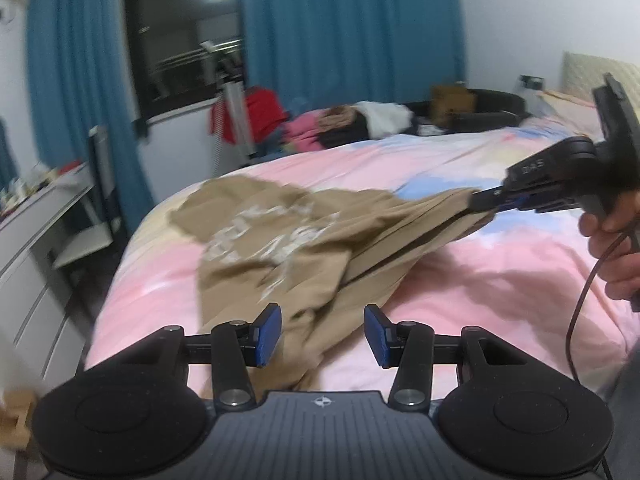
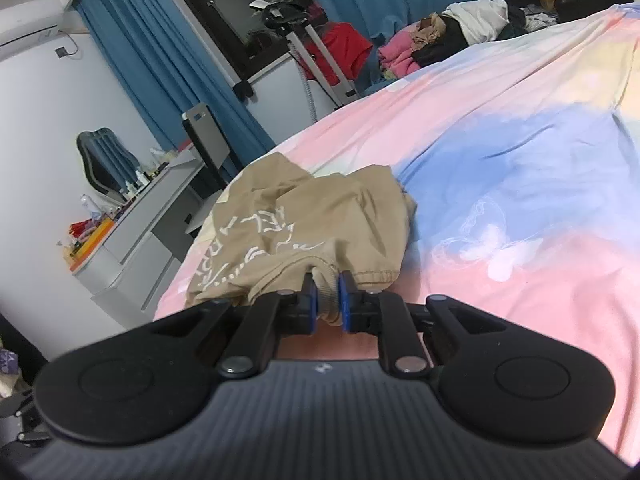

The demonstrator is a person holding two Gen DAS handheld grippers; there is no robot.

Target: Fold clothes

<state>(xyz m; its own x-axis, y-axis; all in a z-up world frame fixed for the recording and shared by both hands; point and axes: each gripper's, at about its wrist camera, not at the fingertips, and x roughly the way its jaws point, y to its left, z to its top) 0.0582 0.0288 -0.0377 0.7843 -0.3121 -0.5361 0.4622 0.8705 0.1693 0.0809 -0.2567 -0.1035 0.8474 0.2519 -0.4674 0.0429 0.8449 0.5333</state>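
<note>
**Two grippers, one tan garment: folding is barely getting started on a pastel bed**

Two handheld grippers are working a tan garment [image 1: 280,240] with white lettering, which is lying crumpled near the foot corner of a bed [image 1: 500,280] covered in a pink, blue and yellow sheet. The right gripper [image 2: 328,300] is pinching a ribbed hem of the cloth between its blue pads, and in the left wrist view it is pulling that edge taut up and off the sheet, with a hand [image 1: 612,248] wrapped around its handle. The left gripper [image 1: 322,336] is hanging with its jaws parted, the pads clear of the fabric that is bunching just beyond and between them; it is gripping nothing.

Judging from how things lie, no fold is yet showing: the garment is looking twisted and heaped, with the print wrinkled and one end stretched into pleats. Spreading it flat, squaring the sides and making every fold appear to be left to do.

Room for moving is looking generous toward the middle and head of the bed, where the sheet is lying bare. The tight side is the foot corner, where the cloth is sitting close to the mattress edge, with a grey desk [image 2: 152,224] standing just past the drop. A pile of other clothes [image 2: 440,40] is waiting well apart at the bed's far side.
</note>
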